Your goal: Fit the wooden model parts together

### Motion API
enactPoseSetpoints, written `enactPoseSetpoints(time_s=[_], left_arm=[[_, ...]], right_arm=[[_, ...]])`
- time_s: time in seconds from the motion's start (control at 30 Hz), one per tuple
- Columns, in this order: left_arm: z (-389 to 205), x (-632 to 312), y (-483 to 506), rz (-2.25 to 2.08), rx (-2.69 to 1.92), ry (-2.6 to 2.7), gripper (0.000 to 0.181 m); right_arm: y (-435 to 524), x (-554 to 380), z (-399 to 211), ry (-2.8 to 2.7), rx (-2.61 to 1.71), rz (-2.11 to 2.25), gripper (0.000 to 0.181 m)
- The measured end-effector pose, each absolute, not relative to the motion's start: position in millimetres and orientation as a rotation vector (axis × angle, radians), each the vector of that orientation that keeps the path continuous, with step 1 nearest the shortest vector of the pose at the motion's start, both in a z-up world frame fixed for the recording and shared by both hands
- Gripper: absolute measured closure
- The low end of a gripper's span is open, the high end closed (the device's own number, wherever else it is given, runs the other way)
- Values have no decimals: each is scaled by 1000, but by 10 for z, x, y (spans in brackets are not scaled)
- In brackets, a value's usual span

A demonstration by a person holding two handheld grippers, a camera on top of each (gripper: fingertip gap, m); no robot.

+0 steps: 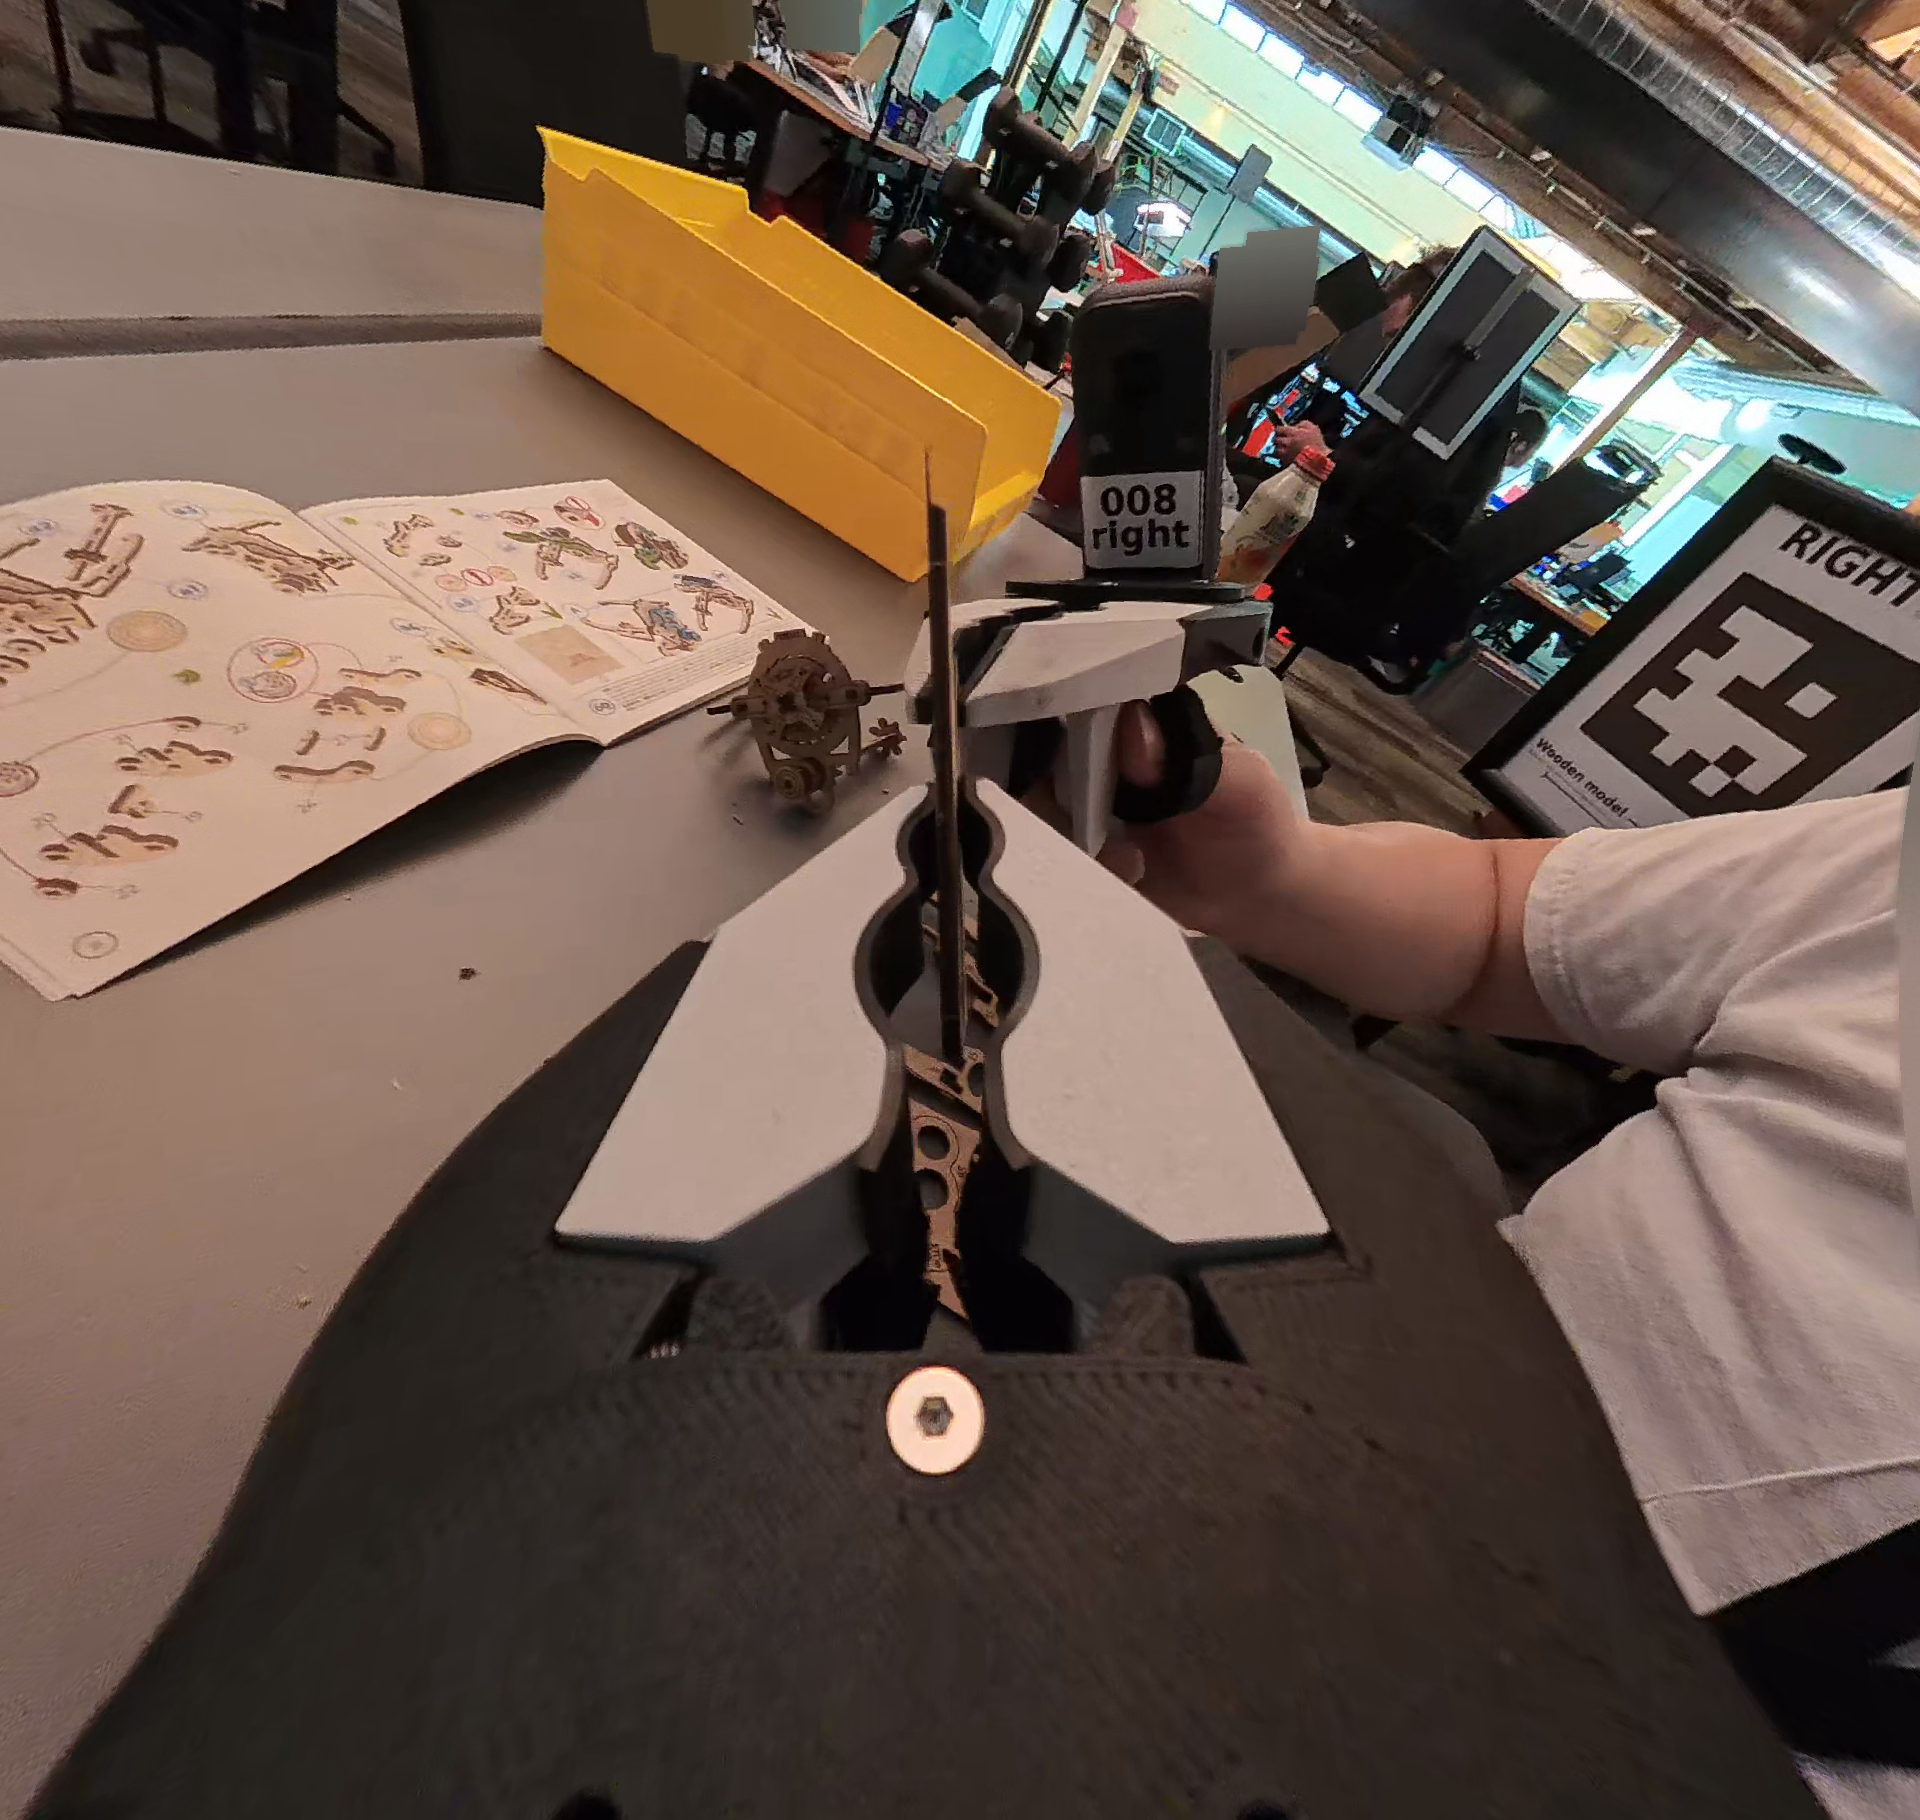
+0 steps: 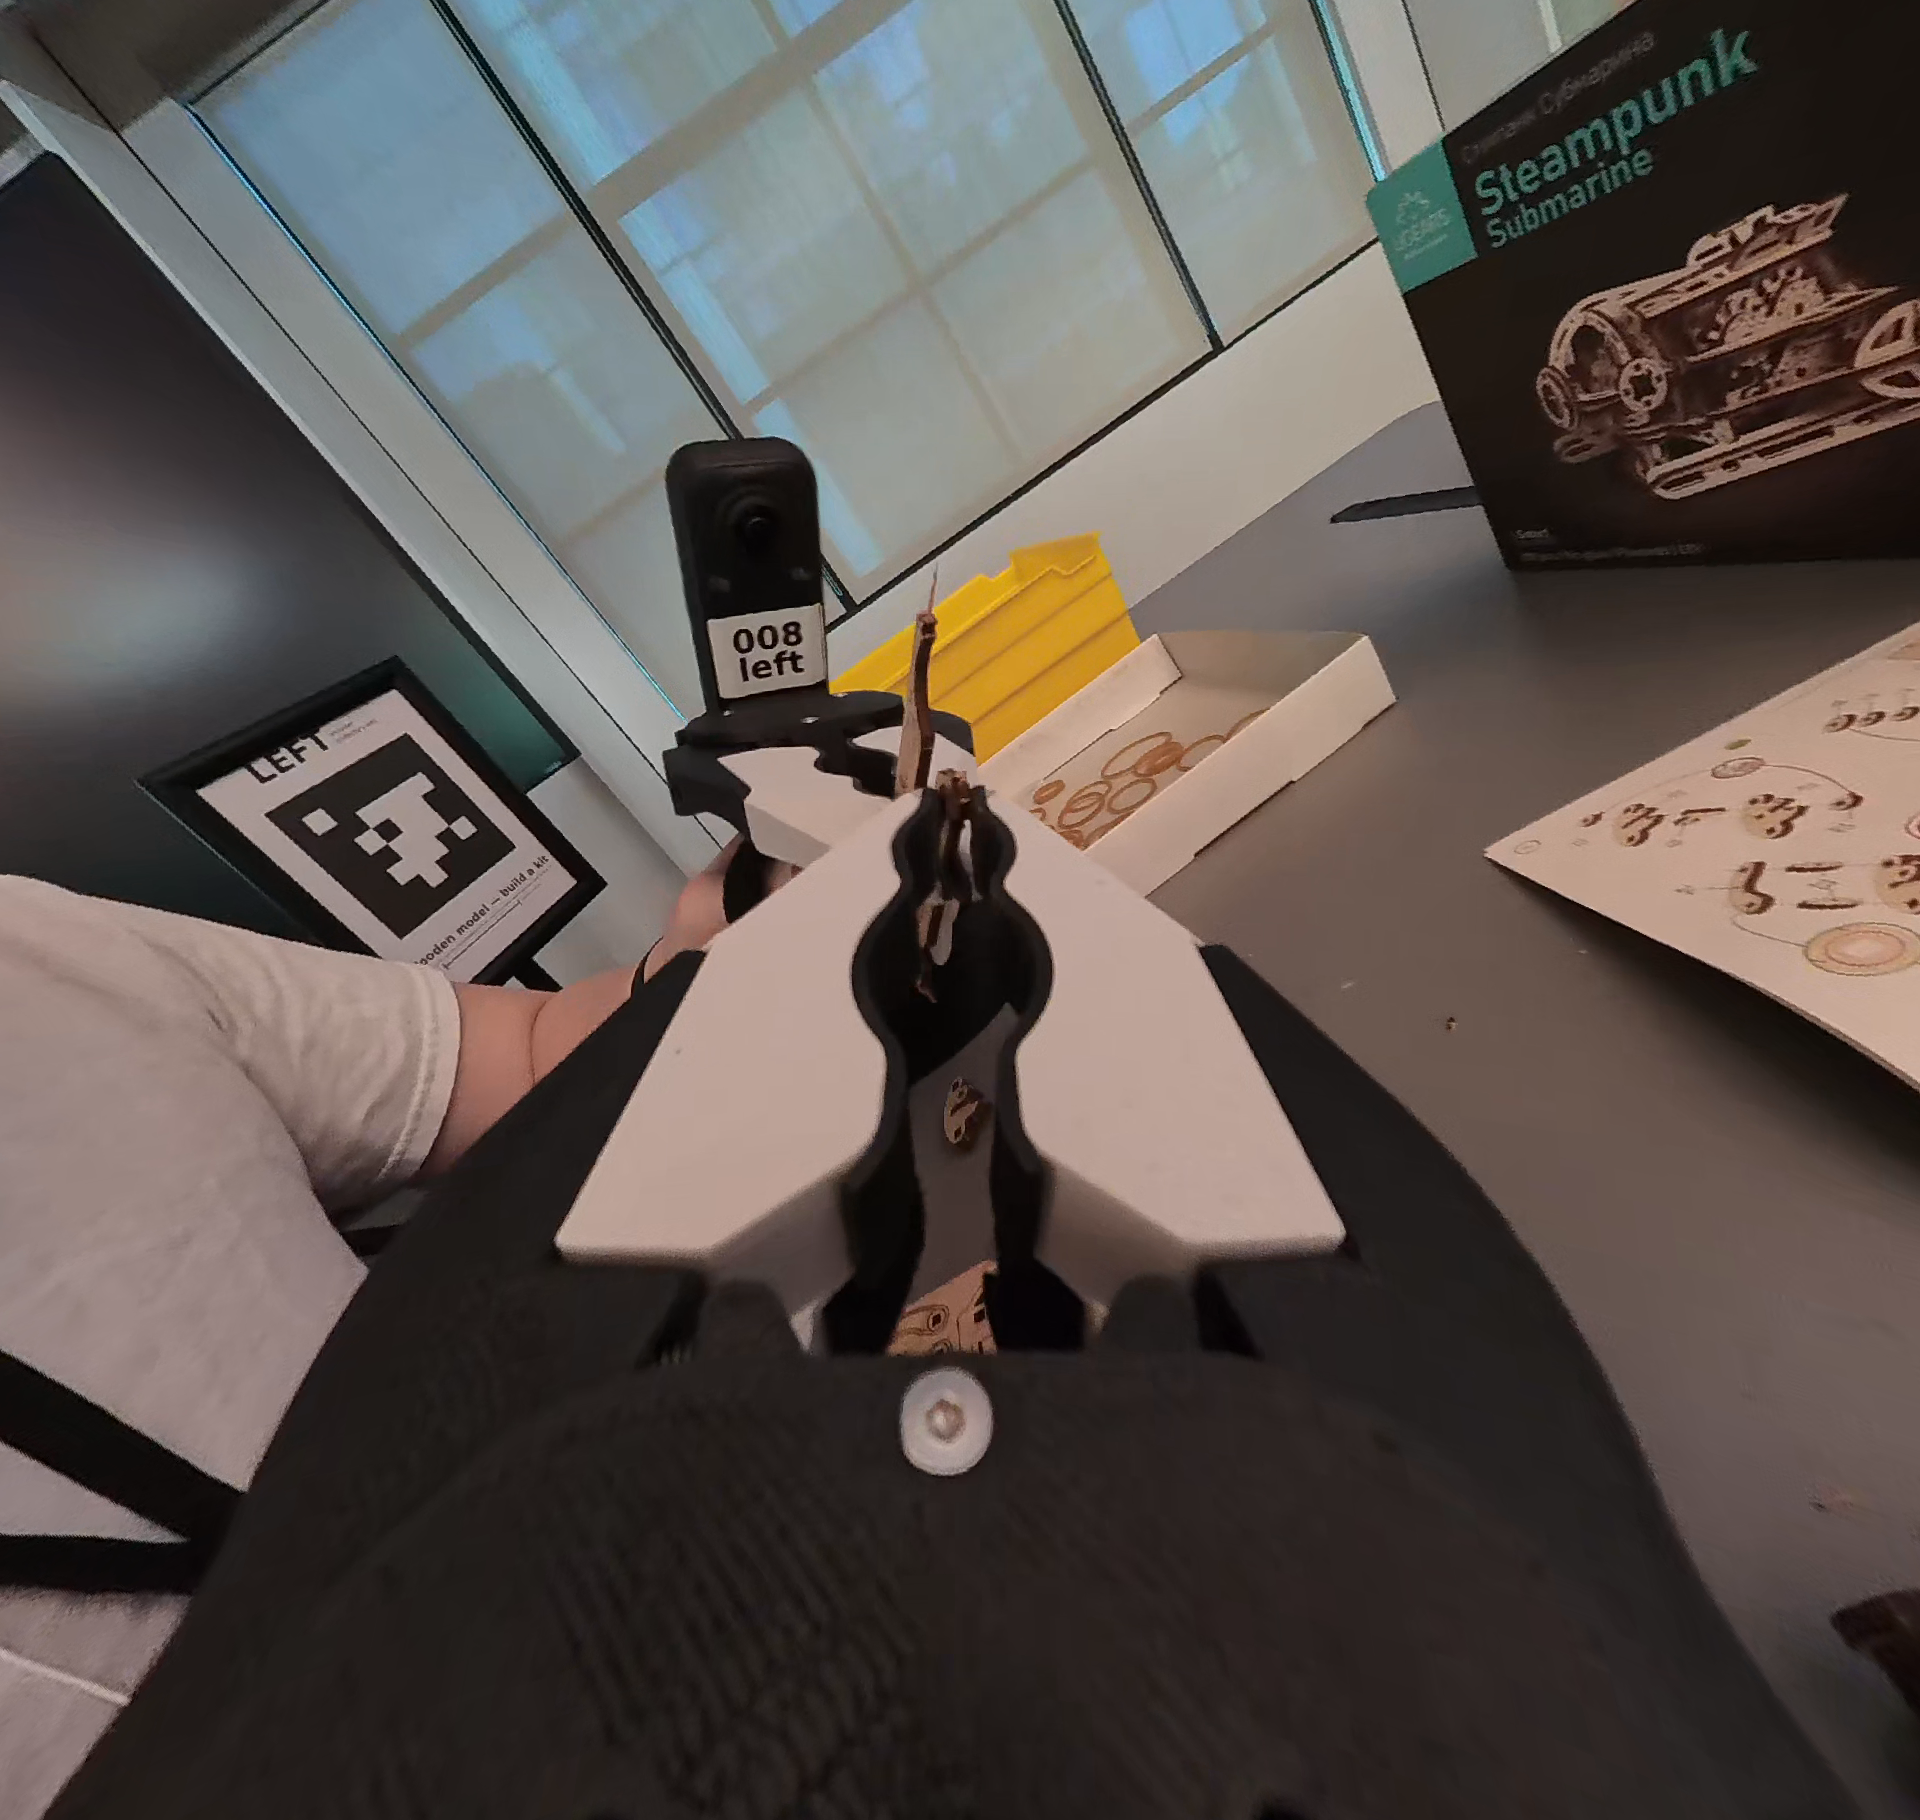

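Between left gripper (image 1: 948,835) fingers: thin laser-cut wooden strip (image 1: 943,690), edge-on, clamped, standing clear above counter (image 1: 312,1095). Between right gripper (image 2: 940,825) fingers: small wooden part (image 2: 948,814), likewise clamped, tip nearing strip. Judging both as light, stiff along grain, brittle across it, snapping under twist; gripping near base, pressing straight. Resting just left of right gripper: geared wooden subassembly (image 1: 805,721). Lying far left: open instruction booklet (image 1: 312,679); beyond: yellow bin (image 1: 769,357). Offering room above counter's near edge.
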State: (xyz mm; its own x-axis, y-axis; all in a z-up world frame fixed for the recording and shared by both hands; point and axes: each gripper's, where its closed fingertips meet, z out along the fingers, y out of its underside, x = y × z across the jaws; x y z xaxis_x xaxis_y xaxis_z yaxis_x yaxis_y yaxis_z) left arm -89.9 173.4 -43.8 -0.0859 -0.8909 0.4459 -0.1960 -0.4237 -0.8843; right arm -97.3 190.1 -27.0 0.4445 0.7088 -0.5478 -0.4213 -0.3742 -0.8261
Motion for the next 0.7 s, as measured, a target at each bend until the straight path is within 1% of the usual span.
enactPoseSetpoints(time_s=[0.7], left_arm=[[-441, -898, 1733, -1534, -1611, 1182, 181]], right_arm=[[1883, -955, -265, -261, -1531, 1300, 179]])
